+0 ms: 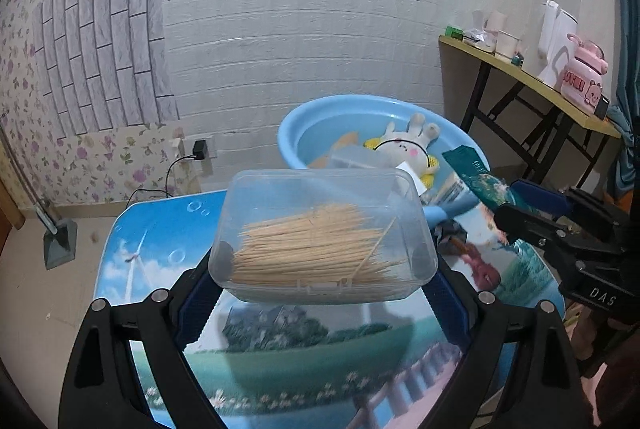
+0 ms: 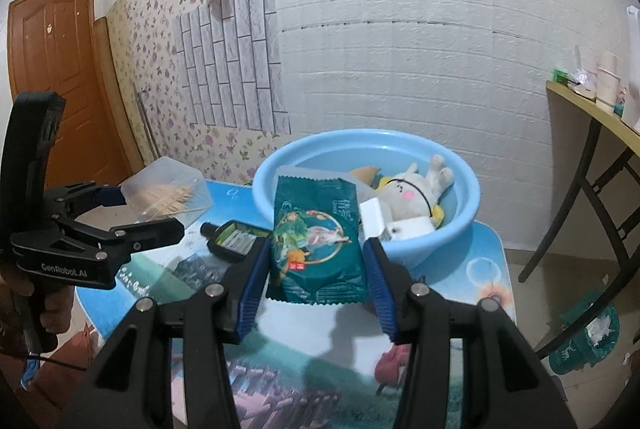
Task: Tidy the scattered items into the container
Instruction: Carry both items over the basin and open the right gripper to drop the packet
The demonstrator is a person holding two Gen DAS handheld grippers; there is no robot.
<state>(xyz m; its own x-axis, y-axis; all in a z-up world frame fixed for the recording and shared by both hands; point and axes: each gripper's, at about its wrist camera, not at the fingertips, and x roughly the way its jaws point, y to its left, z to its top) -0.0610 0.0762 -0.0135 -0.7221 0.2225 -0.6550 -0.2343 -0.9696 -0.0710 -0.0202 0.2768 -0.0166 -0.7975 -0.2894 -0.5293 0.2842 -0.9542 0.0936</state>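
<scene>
My left gripper (image 1: 322,261) is shut on a clear plastic box of toothpicks (image 1: 324,237) and holds it above the picture-printed table (image 1: 280,361); the box also shows in the right wrist view (image 2: 168,195). My right gripper (image 2: 318,265) is shut on a dark green snack packet (image 2: 316,241), held upright in front of the blue basin (image 2: 436,241). The basin (image 1: 300,133) holds a plush rabbit (image 2: 412,193), a white box (image 2: 408,229) and other items. A dark green bottle (image 2: 232,239) lies on the table left of the packet.
A side table (image 1: 520,73) with a pink bottle (image 1: 584,79) and cups stands at the right. A green waste bin (image 2: 588,337) sits on the floor below it. A charger and cable (image 1: 196,153) hang on the wall behind. A brown door (image 2: 60,69) is at the far left.
</scene>
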